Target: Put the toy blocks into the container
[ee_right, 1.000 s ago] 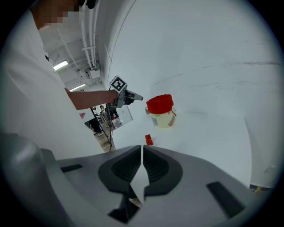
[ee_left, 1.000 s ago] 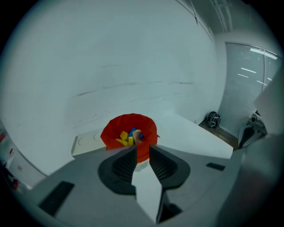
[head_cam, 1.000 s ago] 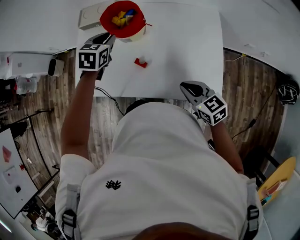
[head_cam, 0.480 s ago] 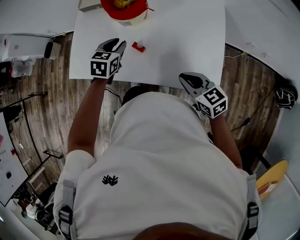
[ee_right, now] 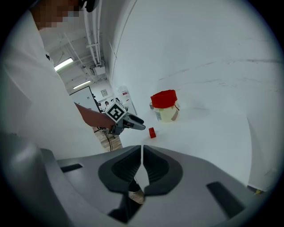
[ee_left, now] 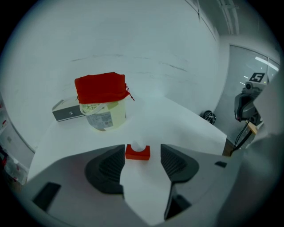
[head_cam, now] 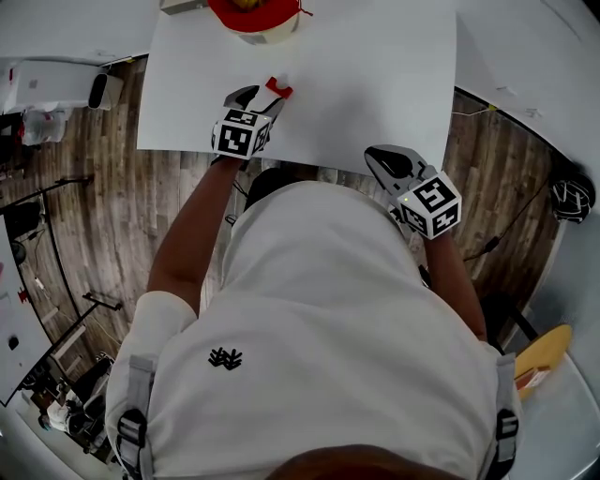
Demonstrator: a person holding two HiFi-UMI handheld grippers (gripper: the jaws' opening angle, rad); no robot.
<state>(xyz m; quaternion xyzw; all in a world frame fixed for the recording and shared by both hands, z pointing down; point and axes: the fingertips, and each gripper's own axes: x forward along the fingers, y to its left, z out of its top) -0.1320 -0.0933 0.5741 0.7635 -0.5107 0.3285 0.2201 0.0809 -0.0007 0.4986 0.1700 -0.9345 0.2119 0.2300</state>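
Observation:
A small red arch-shaped block (head_cam: 278,88) (ee_left: 137,152) lies on the white table (head_cam: 375,84). My left gripper (head_cam: 267,97) (ee_left: 142,150) is right at it, and its jaws are opening. The block sits between the two fingertips, with a gap to each pad. The container (head_cam: 253,11) (ee_left: 103,103), a pale tub with a red cloth rim, stands farther back with coloured blocks inside. My right gripper (head_cam: 386,164) (ee_right: 141,153) hangs shut and empty off the table's near edge. From there I see the left gripper (ee_right: 126,122), the block (ee_right: 152,132) and the container (ee_right: 164,106).
A flat grey box (ee_left: 69,111) lies just behind and left of the container. The table's near edge (head_cam: 281,161) runs under both grippers, with wooden floor (head_cam: 84,187) below. A white device (head_cam: 47,82) and cables lie at the left.
My left gripper came back from the container and moved right to the red block, and its jaws spread apart. The right gripper barely moved.

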